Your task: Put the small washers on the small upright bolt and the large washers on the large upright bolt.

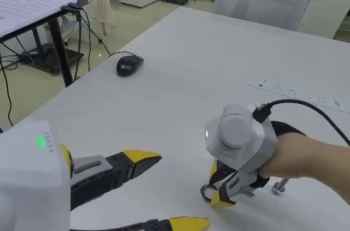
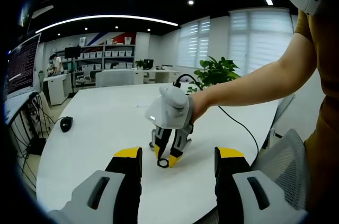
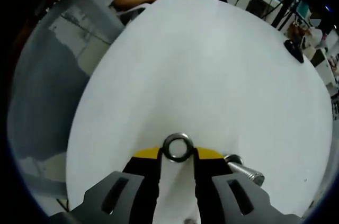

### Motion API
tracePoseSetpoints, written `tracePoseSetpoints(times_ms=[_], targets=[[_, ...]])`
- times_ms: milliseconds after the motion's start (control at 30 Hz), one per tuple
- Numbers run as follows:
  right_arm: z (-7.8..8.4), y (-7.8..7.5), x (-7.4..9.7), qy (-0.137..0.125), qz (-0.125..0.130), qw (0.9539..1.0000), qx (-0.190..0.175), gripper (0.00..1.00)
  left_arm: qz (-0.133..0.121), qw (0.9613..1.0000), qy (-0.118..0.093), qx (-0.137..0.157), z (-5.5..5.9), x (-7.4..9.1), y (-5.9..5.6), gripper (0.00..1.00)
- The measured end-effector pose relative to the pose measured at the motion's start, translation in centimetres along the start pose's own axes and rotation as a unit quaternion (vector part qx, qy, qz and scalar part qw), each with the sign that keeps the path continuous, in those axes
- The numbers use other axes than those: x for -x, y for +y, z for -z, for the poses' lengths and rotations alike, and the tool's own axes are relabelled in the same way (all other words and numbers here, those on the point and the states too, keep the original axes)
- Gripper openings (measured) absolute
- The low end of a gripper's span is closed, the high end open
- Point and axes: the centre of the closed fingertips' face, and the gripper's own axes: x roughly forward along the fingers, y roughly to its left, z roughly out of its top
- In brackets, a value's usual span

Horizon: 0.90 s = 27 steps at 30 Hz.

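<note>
We list the right tool (image 3: 177,155) pinching a washer (image 3: 177,137) at its tips, a bolt (image 3: 244,169) just beside them. Left tool (image 2: 178,152) spread, pointing at it.

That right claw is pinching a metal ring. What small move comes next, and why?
Probably carry the right gripper sideways to the bolt: the washer is already pinched between its jaws, and the bolt sits just beside them, not under the ring.

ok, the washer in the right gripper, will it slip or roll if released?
The washer looks like stiff, shiny metal, so probably slippery; the right gripper pinches it just at its rim. Thin round ring: dropped on edge it could roll across the smooth table.
</note>
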Motion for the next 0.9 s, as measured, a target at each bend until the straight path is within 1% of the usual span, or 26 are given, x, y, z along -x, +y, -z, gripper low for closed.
tracePoseSetpoints(times_ms=[233, 333, 600, 633, 900], targets=[[0.02, 0.00, -0.02, 0.002, 0.001, 1.0000, -0.004, 0.26, 0.001, 1.0000, 0.000, 0.000, -0.03, -0.07, -0.06, 0.54], [-0.15, -0.10, -0.11, -0.001, 0.003, 0.9999, -0.015, 0.26, 0.002, 1.0000, -0.001, 0.000, -0.13, -0.09, -0.07, 0.54], [-0.17, -0.02, -0.14, 0.000, 0.006, 0.9999, -0.009, 0.25, -0.001, 1.0000, -0.002, -0.001, -0.17, 0.07, 0.11, 0.54], [-0.19, 0.02, -0.13, 0.001, 0.005, 1.0000, -0.002, 0.25, -0.002, 1.0000, -0.001, -0.001, -0.13, 0.08, 0.11, 0.54], [-0.17, -0.04, 0.01, 0.003, 0.010, 0.9999, -0.004, 0.23, -0.003, 1.0000, -0.002, 0.001, -0.06, 0.18, 0.11, 0.54]])
